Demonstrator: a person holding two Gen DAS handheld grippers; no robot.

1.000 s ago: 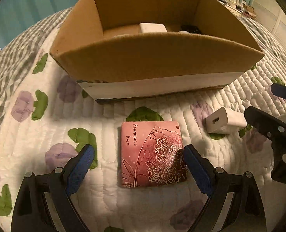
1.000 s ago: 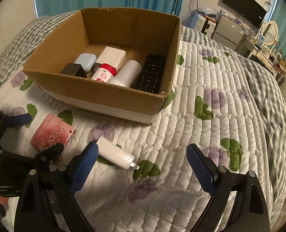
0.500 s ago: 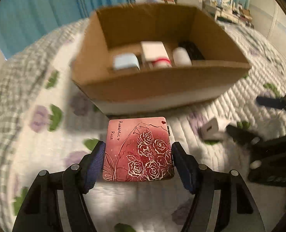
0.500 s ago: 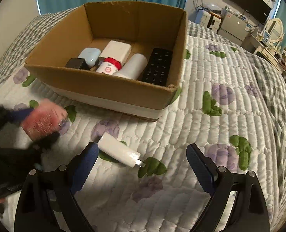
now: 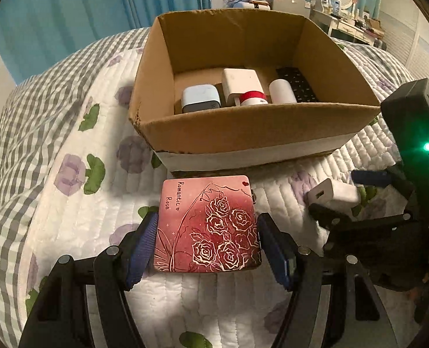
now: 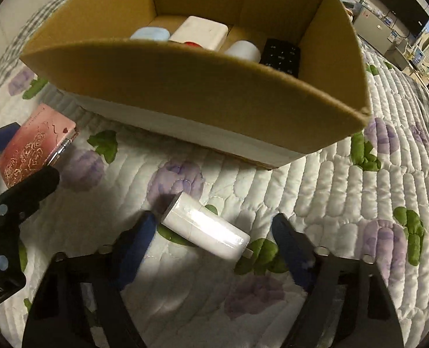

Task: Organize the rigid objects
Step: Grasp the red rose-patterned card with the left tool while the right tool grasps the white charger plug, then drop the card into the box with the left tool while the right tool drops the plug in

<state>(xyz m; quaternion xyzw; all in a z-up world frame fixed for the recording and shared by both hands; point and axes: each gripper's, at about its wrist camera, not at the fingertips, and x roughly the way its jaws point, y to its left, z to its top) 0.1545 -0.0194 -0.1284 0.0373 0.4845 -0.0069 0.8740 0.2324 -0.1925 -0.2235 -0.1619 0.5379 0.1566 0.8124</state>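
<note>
Already the open brown cardboard box [image 5: 261, 133] on the quilted floral bed cover [image 5: 69, 203] holds a pale blue case [image 5: 200, 98], a white block [image 5: 241, 85], a red-banded white cylinder [image 5: 281, 92] and a black remote [image 5: 297, 85]; by my judgement two pieces are left outside. On the left, the left claw [image 5: 207, 239] is clamped flat on the pink rose-printed square tin [image 5: 208, 226], held just short of the box's near wall and apparently clear of the bed, angled forward toward the box. On the right, the right claw [image 6: 214, 240] is low over the bed with jaws apart, straddling the white rectangular plug adapter [image 6: 205, 229] that lies on the cover, not yet gripped.
</note>
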